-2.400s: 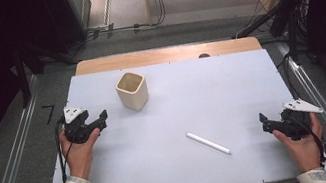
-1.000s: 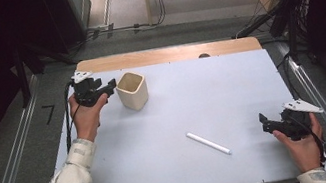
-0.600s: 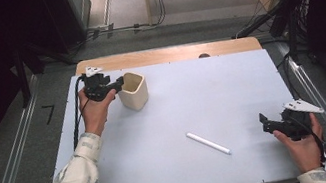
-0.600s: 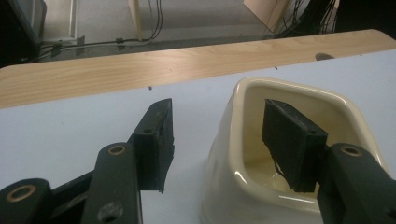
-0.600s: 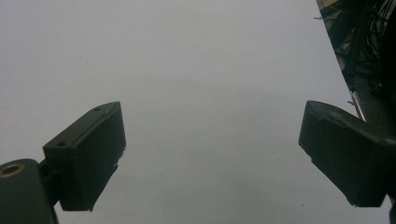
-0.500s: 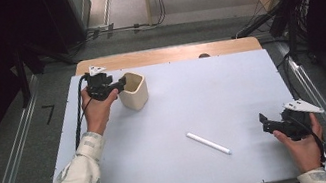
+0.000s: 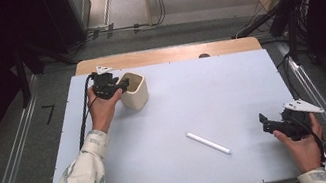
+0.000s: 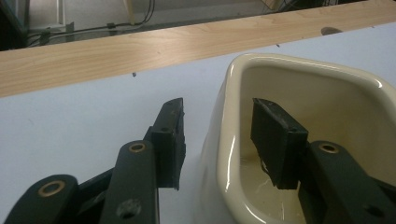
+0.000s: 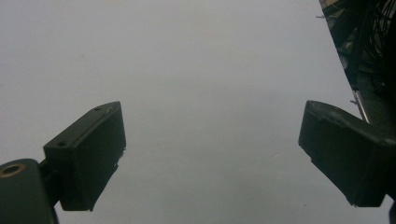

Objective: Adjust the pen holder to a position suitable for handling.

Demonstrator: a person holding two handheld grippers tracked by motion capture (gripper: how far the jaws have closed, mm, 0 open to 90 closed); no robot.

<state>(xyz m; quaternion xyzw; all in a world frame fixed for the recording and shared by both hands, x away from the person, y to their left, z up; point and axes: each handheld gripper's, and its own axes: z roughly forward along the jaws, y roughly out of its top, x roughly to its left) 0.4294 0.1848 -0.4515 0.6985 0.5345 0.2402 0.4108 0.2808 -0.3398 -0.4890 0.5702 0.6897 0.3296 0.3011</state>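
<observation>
Jaws of the left gripper [image 8: 217, 140] are straddling the near wall of the cup [image 7: 133, 90], one pad outside, one inside. They have just been closing, yet a gap is showing at both pads, so nothing is being squeezed and the cup is sitting free on the table [image 7: 231, 84], over at ten o'clock from the table's middle, just short of the wooden strip [image 8: 140, 51] along the far edge.

Trouble, I reckon, is waiting in that thin glossy wall: if the pads are biting near the rim only, the cup may be pivoting or slipping out once it is lifted. A crooked squeeze could also be nudging it toward the strip before the grip is setting.

Inside, the cup is looking empty; its floor is catching light and little else, though the inner pad is hiding part of it.

Down at five o'clock the right gripper [image 7: 279, 127] is resting with its jaws spread wide over bare table, holding nothing. The pen [image 7: 208, 143] is lying near six o'clock, well apart from both grippers.
</observation>
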